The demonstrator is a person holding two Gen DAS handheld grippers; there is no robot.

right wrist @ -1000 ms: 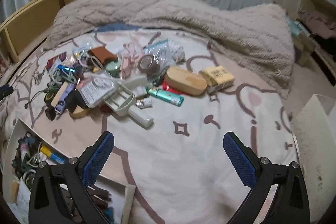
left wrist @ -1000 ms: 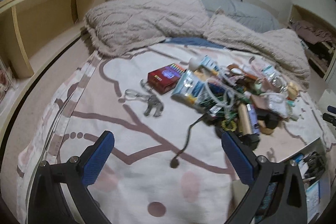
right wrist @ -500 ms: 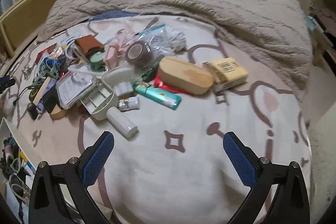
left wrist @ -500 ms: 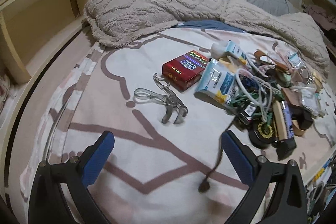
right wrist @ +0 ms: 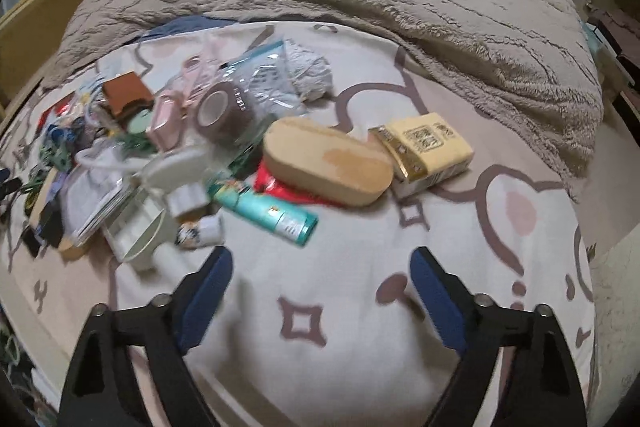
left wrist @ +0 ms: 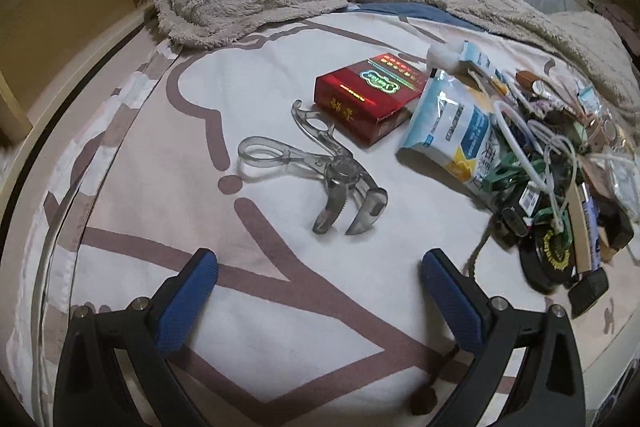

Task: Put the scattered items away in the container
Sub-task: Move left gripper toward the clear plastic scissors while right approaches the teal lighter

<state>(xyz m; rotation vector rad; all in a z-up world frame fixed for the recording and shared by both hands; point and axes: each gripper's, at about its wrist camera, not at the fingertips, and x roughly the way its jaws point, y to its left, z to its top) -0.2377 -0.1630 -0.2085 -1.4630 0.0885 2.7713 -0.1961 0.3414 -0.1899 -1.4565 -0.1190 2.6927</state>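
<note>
Left gripper (left wrist: 318, 267) jaws wide apart, empty, over the bedsheet (left wrist: 168, 131); clear plastic tool (left wrist: 320, 175) just ahead, red box (left wrist: 368, 99) beyond it. Right gripper (right wrist: 320, 269) spread wide, empty; teal tube (right wrist: 266, 211) and tan oval case (right wrist: 328, 163) lie ahead on the sheet.

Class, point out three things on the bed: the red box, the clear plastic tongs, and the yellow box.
red box (left wrist: 370, 95), left wrist view, on its top face.
clear plastic tongs (left wrist: 340, 171), left wrist view, on the hinge.
yellow box (right wrist: 426, 143), right wrist view, on its top face.
</note>
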